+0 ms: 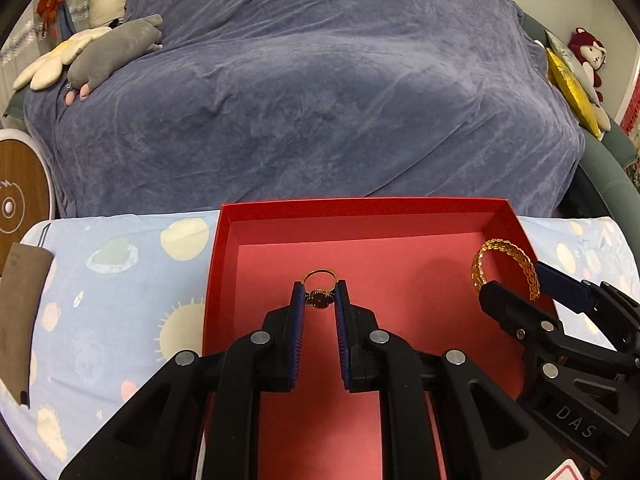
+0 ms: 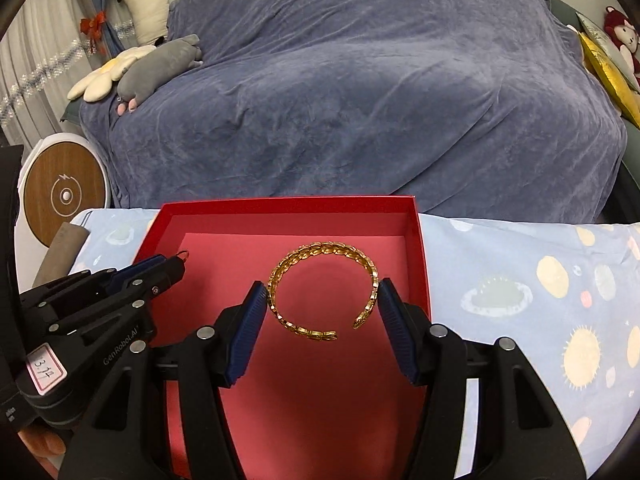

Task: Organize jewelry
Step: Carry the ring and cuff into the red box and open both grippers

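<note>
Left gripper (image 1: pixel 319 300) tight on one ring (image 1: pixel 319 294); right gripper (image 2: pixel 322 304) clasping one bracelet (image 2: pixel 320 254) over one red box (image 2: pixel 416 240)

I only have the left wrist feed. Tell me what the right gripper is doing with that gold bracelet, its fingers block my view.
Observer: In the right wrist view, the right gripper has the gold bracelet between its two pads, over the red box.
Operator: Report the bracelet's shape.
Observer: It is an open cuff; the gap between its ends faces back toward the camera.
Operator: Tell me how my left gripper looks from there.
Observer: The left gripper reaches in from the box's left side, and a small gold loop of the ring sticks out past its tips.
</note>
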Motion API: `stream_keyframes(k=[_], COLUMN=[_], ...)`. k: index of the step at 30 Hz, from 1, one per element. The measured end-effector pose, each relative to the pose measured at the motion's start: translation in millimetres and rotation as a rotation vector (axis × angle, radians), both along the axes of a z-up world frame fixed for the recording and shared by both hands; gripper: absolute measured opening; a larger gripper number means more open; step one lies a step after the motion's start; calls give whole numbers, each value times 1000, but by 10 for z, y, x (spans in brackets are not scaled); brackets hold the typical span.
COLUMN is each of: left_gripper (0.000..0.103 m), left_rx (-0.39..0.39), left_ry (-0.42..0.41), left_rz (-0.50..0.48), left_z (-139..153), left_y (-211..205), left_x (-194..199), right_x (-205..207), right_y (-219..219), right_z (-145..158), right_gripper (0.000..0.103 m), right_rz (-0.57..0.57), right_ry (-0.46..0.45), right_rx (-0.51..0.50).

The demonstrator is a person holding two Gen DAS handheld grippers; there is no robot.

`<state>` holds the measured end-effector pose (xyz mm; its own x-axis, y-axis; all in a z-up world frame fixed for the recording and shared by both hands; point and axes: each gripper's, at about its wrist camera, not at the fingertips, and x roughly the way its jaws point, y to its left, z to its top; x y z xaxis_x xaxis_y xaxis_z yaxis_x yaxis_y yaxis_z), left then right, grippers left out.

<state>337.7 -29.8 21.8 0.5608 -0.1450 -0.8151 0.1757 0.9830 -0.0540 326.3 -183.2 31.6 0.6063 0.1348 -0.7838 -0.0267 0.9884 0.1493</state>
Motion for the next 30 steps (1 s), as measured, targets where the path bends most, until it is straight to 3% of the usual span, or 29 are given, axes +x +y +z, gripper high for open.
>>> stream_keyframes(k=[9, 12, 15, 21, 23, 30], left_gripper=[13, 16, 33, 35, 40, 41], left_rx=[28, 41, 54, 51, 42, 16], left_ry=[62, 81, 89, 50, 58, 64], left_rz=[-17, -7, 10, 27, 36, 31], left_z=[-196, -236, -252, -210, -219, -212], left_y=[-91, -112, -105, -53, -29, 24], left_x=[235, 261, 275, 210, 164, -74], right_x=[223, 230, 214, 123, 69, -192], right_y=[-52, -35, -35, -10, 3, 18], right_z=[-182, -176, -179, -168, -160, -132], right_gripper=[56, 57, 59, 65, 66, 68], right_rz=[-1, -1, -1, -4, -1, 2], right_ry=[57, 52, 38, 18, 15, 8], right_rx=[14, 5, 13, -4, -1, 6])
